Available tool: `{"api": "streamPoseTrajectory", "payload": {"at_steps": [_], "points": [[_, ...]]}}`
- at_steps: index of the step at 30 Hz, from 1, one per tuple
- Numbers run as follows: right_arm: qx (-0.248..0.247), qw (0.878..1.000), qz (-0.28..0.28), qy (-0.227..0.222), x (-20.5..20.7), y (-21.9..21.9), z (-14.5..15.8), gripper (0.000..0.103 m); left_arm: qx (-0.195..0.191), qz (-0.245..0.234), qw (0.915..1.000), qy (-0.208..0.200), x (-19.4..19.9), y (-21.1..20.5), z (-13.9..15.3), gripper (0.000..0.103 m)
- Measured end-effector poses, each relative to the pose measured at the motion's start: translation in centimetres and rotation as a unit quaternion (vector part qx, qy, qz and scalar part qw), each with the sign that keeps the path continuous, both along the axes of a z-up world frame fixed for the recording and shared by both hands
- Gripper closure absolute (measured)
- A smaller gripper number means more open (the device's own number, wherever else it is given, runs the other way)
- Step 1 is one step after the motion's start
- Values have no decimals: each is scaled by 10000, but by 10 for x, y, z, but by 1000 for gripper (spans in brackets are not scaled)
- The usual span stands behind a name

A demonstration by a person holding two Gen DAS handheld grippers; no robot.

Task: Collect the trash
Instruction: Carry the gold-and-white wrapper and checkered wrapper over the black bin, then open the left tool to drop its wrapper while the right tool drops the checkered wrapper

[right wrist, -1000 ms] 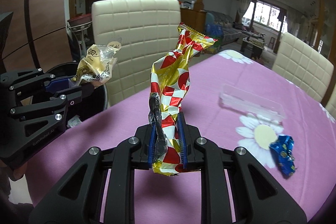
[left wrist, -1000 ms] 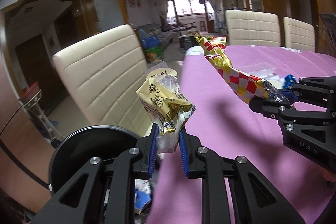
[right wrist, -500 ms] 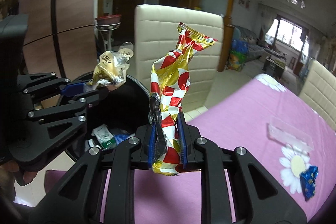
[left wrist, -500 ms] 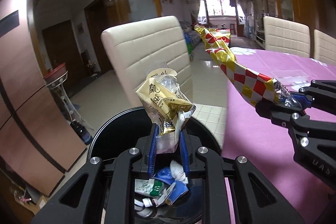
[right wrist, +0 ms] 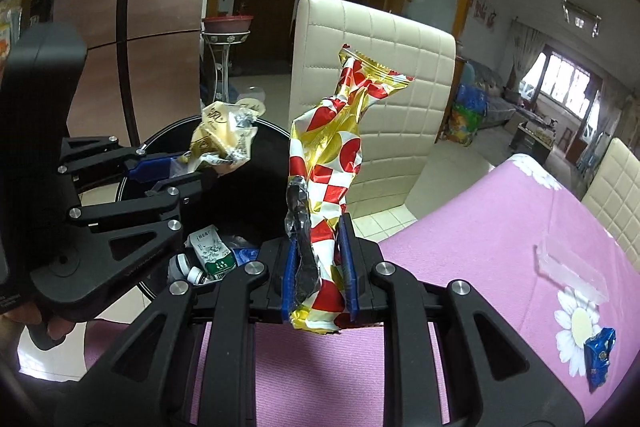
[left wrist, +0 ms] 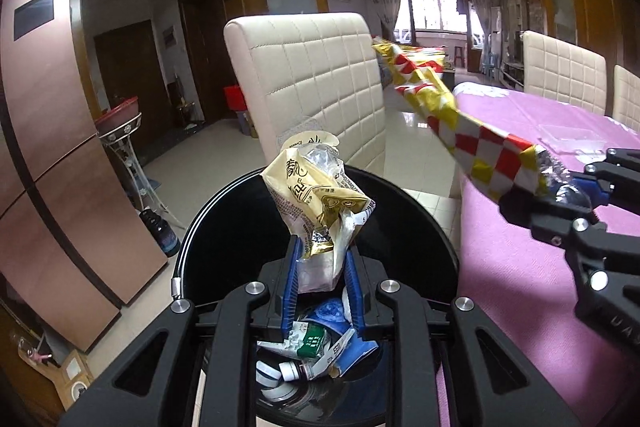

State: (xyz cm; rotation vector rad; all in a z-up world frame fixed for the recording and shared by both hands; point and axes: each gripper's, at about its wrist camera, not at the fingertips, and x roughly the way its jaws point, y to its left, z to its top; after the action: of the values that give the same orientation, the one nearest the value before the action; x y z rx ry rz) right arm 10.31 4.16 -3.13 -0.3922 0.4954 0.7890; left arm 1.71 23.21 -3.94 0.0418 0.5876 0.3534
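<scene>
A: Gripping a crumpled yellow wrapper (left wrist: 318,205), the left tongs (left wrist: 322,281) hang right over the black bin (left wrist: 224,227). Blue pads (left wrist: 291,279) on either side of the wrapper's clear tail; jaws easing apart at this moment, wrapper still between them, standing upright.

B: And the bin's contents?

A: Under the left tongs: a green-and-white carton (left wrist: 310,341), a blue scrap (left wrist: 356,351), a small white bottle (left wrist: 294,371). All lying at the bottom.

B: Right side?

A: Right tongs (right wrist: 318,277) clenched on a red, white and gold checked wrapper (right wrist: 332,163). Wrapper stands tall out of the jaws, crinkled, sealed edge at the top. These tongs sit above the edge of the purple bench (right wrist: 460,239), just beside the bin, not over it.

B: Anything left on the bench?

A: Clear plastic tray (right wrist: 572,267) farther along, and a blue wrapper (right wrist: 600,351) near it, next to a printed daisy on the cloth. Both well apart from the tongs.

B: Behind the bin?

A: Cream quilted chair (left wrist: 320,83) directly beyond it, pushed toward the bench corner. Part of a hand (right wrist: 36,323) shows at the left tongs' grip in the right view. Farther back: a plant stand with a red bowl (right wrist: 228,23), dark doors, then a bright window (left wrist: 438,13) at the far end of the room.
</scene>
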Motion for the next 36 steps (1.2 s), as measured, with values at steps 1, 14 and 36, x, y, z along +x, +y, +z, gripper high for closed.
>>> {"api": "streamPoseTrajectory", "payload": {"at_steps": [1,14,36], "points": [[3,10000,-18,19,2,1,0,82,-93,36,9999,33,1,3,-1,81],[-103,9996,233,-152,-5,11,0,81,-325,97,9994,87,3,11,-1,80],[-184,9995,244,-117,-4,15,-2,81,-127,517,9985,-94,-12,23,2,20]]}}
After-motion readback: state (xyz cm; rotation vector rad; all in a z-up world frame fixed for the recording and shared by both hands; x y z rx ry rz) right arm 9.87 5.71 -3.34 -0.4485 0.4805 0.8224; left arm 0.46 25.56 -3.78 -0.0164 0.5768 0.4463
